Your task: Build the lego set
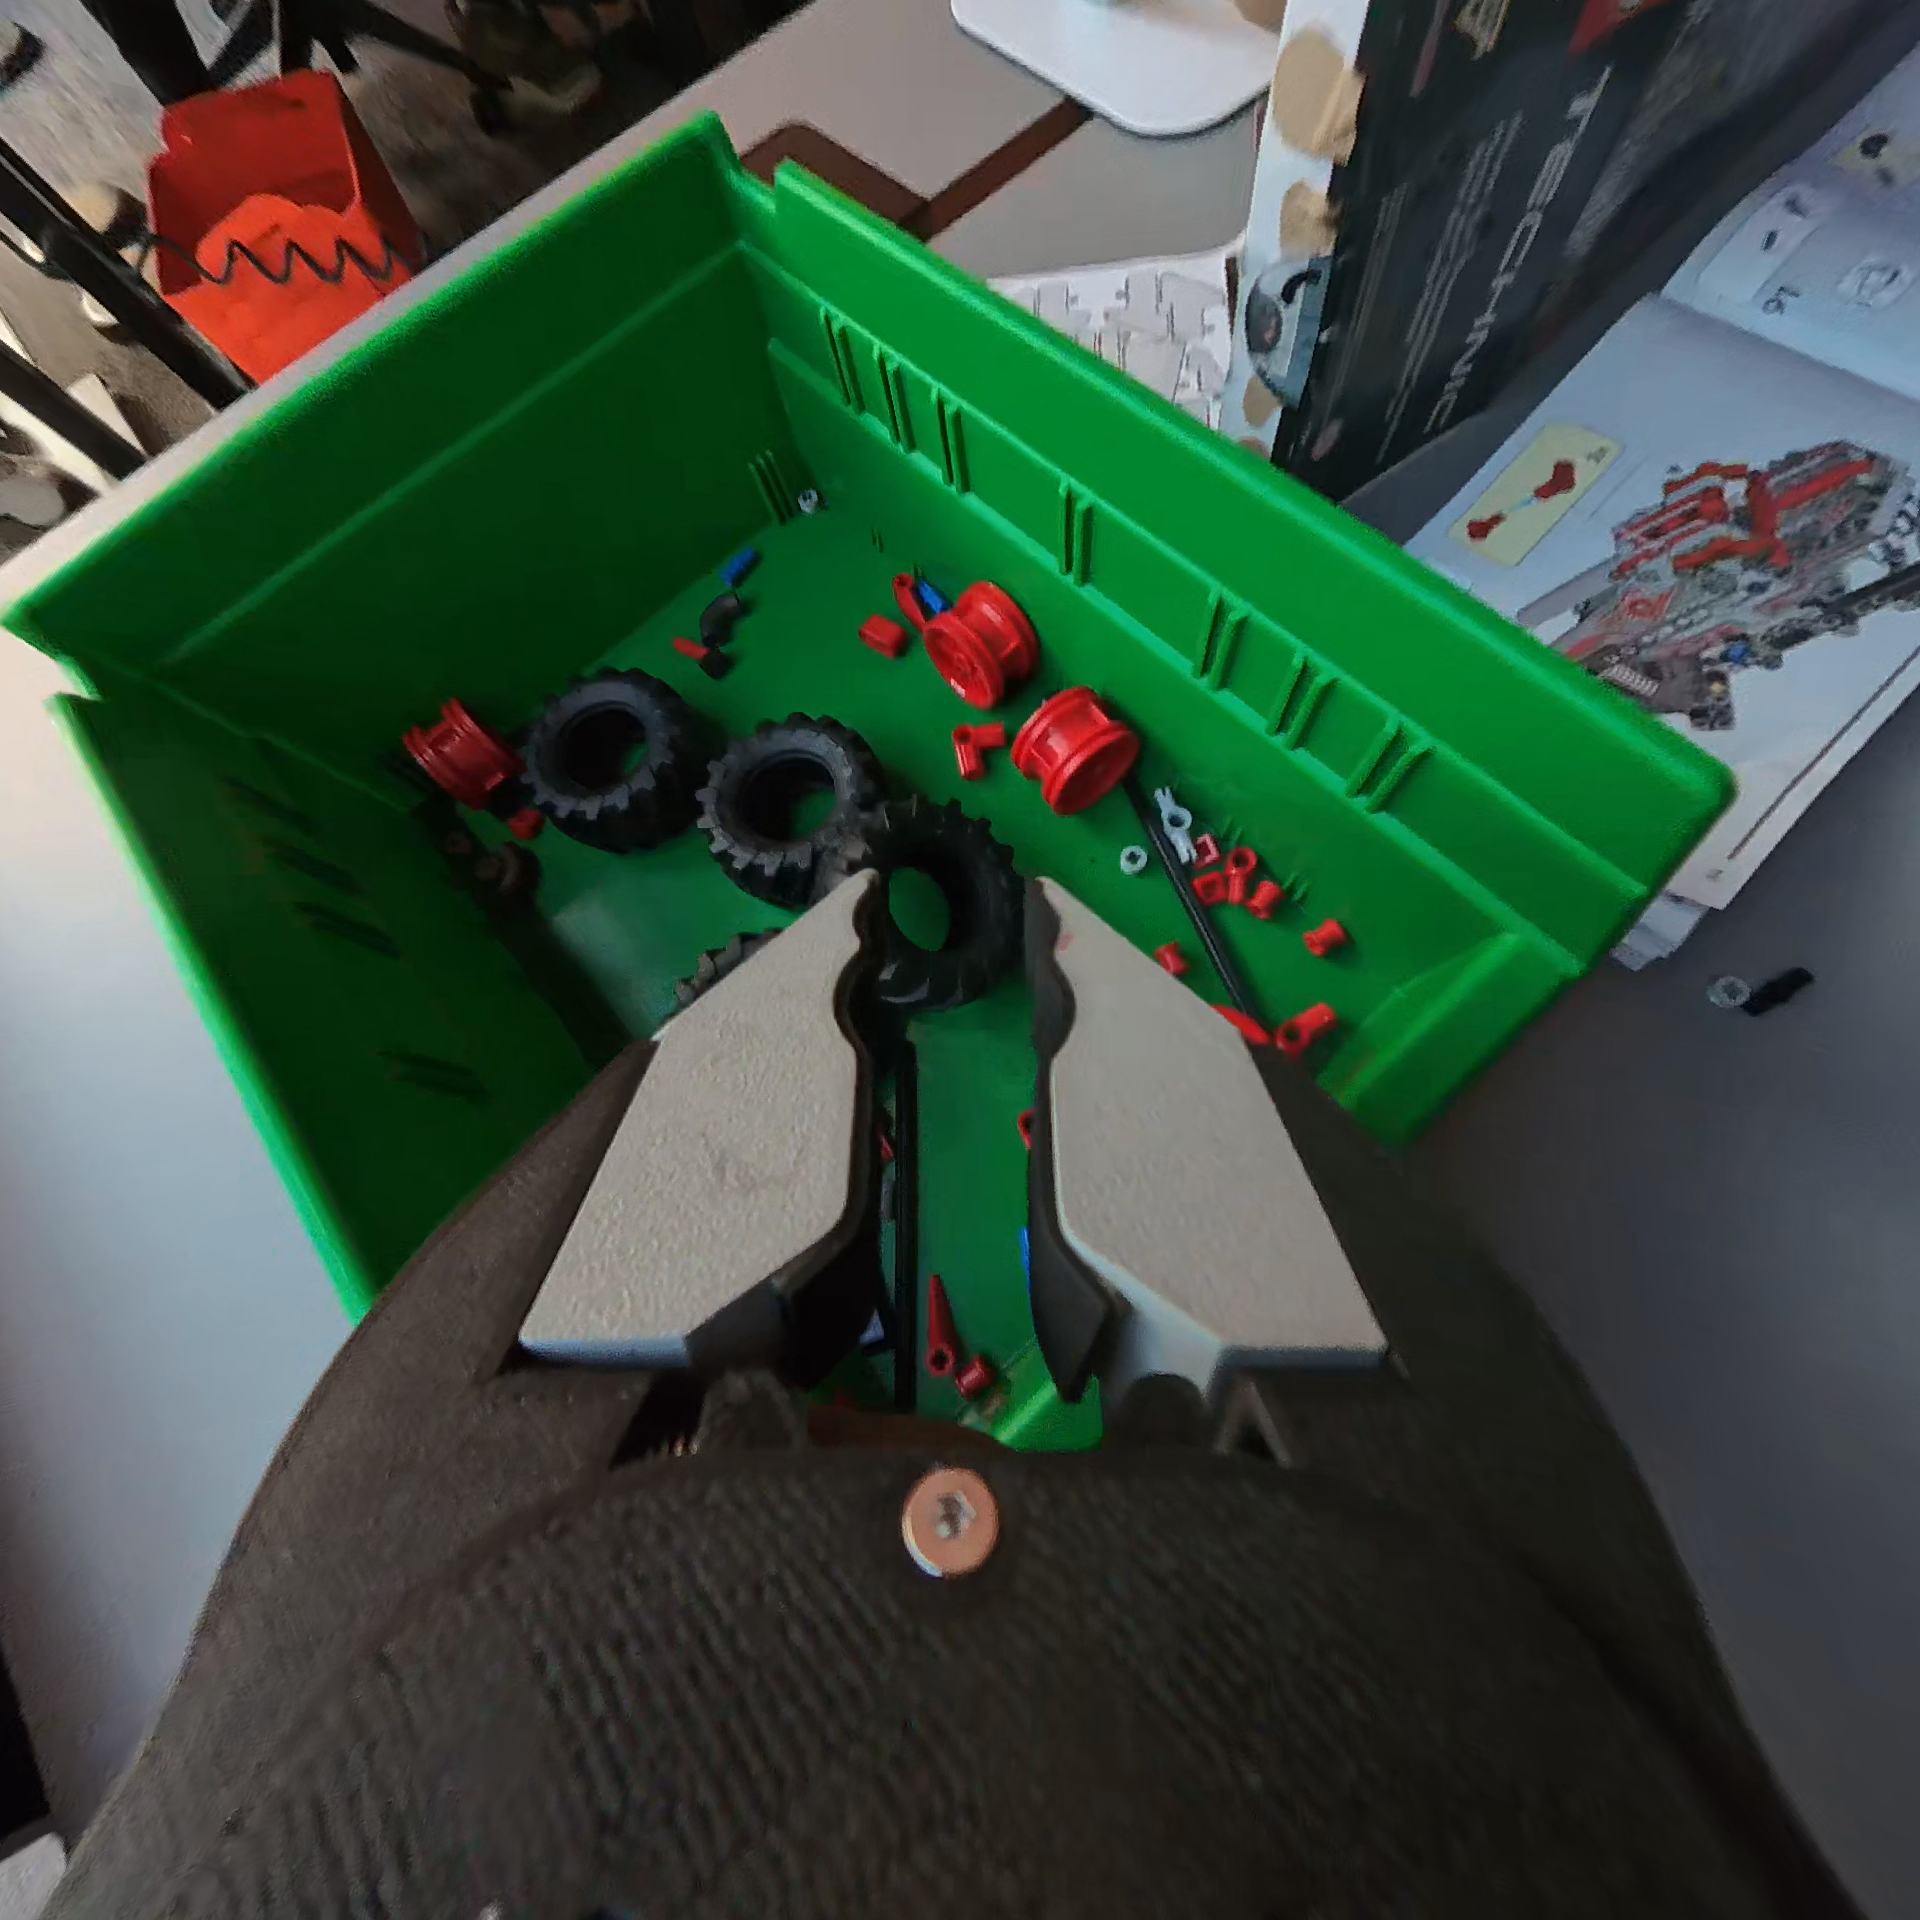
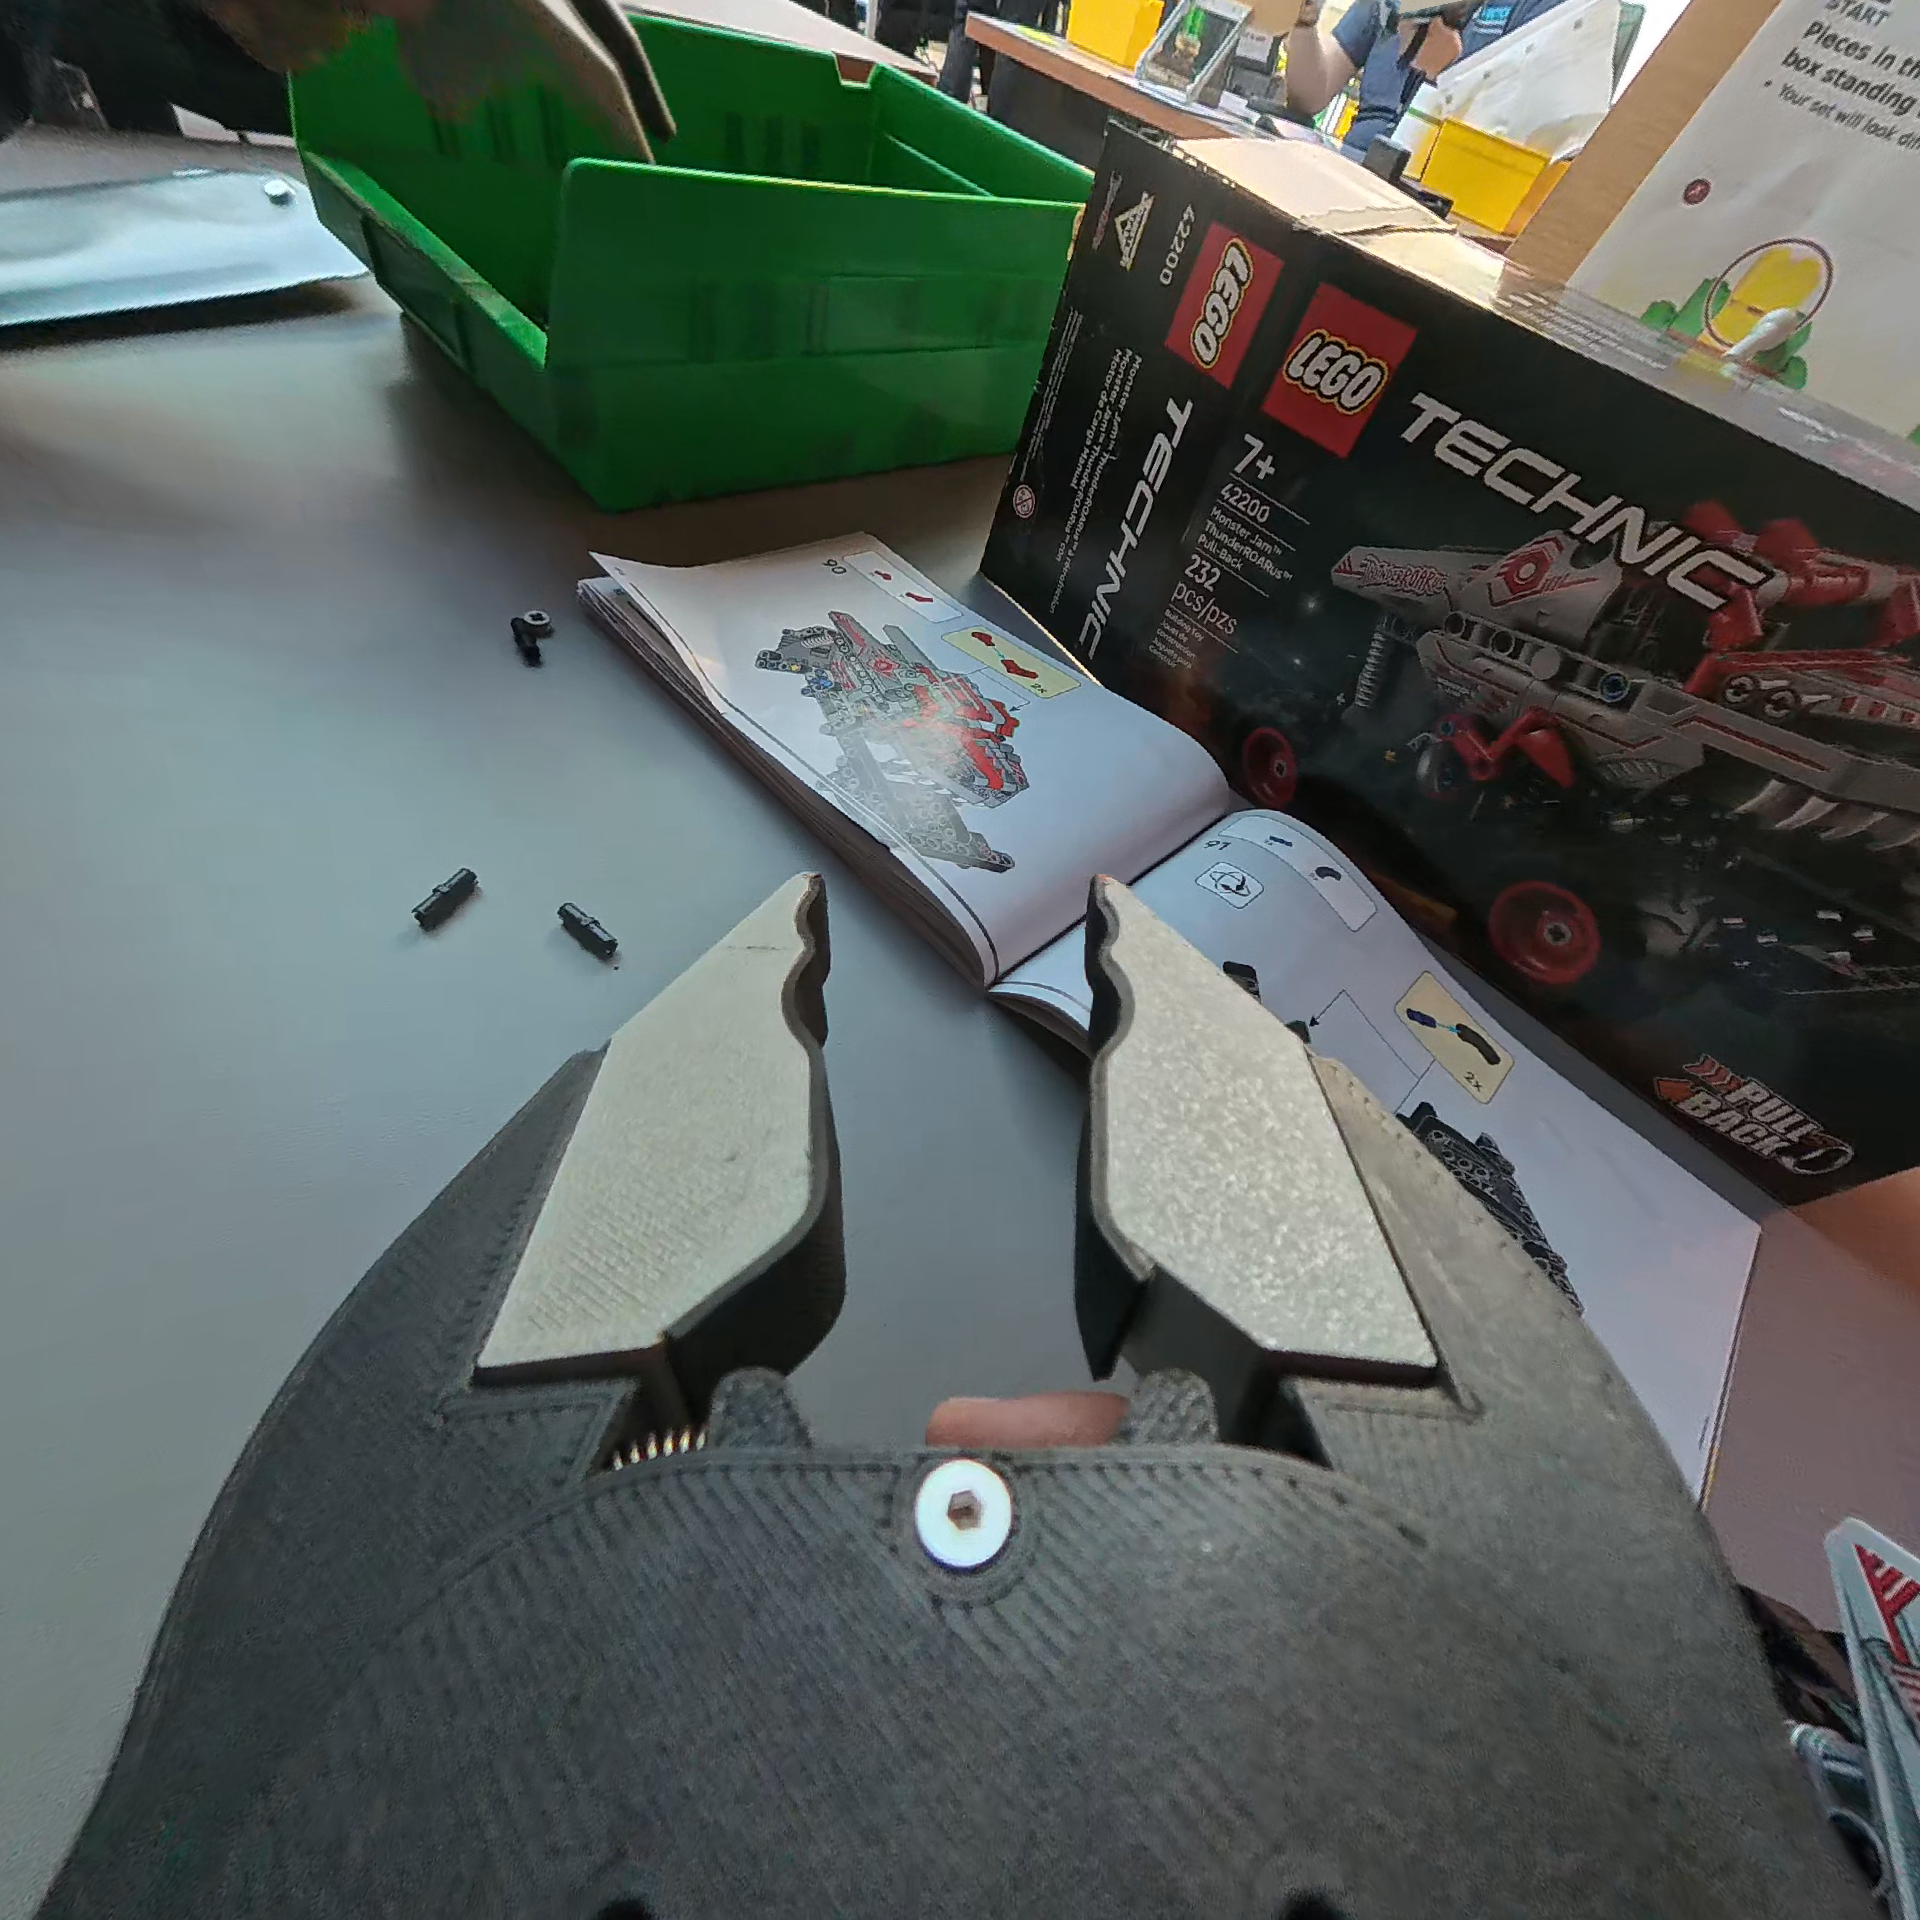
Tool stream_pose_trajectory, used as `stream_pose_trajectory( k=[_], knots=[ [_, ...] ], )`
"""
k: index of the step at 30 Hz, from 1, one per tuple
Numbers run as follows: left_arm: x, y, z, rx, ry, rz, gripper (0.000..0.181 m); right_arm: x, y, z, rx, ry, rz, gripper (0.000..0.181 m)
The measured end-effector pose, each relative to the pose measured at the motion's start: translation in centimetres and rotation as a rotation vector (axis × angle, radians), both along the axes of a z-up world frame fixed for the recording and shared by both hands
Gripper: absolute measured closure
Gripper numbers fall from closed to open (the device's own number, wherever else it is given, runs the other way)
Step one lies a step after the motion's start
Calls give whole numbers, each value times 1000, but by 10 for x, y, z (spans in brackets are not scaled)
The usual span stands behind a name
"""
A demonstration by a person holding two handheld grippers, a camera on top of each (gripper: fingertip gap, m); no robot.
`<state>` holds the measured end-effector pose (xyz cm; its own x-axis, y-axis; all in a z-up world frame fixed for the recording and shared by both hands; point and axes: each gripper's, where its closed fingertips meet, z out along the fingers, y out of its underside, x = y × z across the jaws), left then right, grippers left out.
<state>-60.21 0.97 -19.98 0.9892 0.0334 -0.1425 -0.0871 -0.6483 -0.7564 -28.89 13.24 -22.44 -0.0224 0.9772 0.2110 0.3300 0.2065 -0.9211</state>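
— Three knobbly black rubber tyres (image 1: 790, 805) lie in the bright green plastic bin (image 1: 582, 488), near its middle, with the edge of a fourth showing beside the left finger. Where is the left gripper (image 1: 951, 894)?

— Over the bin, pointing down into it. Its grey fingers (image 1: 727, 1122) are spread, and the nearest tyre (image 1: 951, 920) sits between the tips. I cannot tell whether they touch it.

— What else is in the bin?

— Three red plastic wheel hubs (image 1: 982, 644), one to the left of the tyres and two to the right. Many small red connector pieces (image 1: 1236, 883) are scattered near the right wall, with a thin black axle rod (image 1: 1195, 894) lying among them, a few blue pins and a small light grey piece.

— And the right gripper (image 2: 956, 935)?

— It hovers low over the dark grey desk (image 2: 260, 727), fingers (image 2: 675, 1174) released and wide apart, with nothing between them. Ahead lies the open white instruction booklet (image 2: 1039, 748), showing a red and grey vehicle drawing. Behind the booklet stands the black cardboard set box (image 2: 1507, 582), pictured with a red and grey truck.

— Any loose parts on the desk?

— Three short black pins (image 2: 587, 928) lie left of the booklet, well apart from the bin.
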Motion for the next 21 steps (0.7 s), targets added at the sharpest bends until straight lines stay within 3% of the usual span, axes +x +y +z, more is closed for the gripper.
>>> stream_pose_trajectory(
  k=[4, 8, 10, 13, 15, 16, 18, 21],
  knots=[
    [-1, -2, -16, -77, 19, 11, 159, 0, 0, 0, -3, 3, 2, 134],
    [-4, 5, -10, -36, 52, 38, 159, 1, 0, 2, -6, 15, 0, 134],
    [-19, 7, 10, 49, 130, 109, 163, 1, 1, 3, -9, 20, -1, 134],
    [-51, -8, 72, 229, 292, 259, 177, 2, -1, 4, -4, 27, 5, 134],
    [-55, -20, 97, 266, 273, 257, 181, 1, -3, 3, -1, 17, 18, 135],
    [-51, -23, 95, 229, 216, 216, 179, 0, -3, 1, -5, 4, 21, 135],
    [-29, -30, 75, 93, 87, 83, 157, 0, -1, -1, -16, -12, 17, 133],
    [2, -46, 44, -34, 80, -79, 158, 1, 1, 2, -23, 14, 5, 135]
  ],
)
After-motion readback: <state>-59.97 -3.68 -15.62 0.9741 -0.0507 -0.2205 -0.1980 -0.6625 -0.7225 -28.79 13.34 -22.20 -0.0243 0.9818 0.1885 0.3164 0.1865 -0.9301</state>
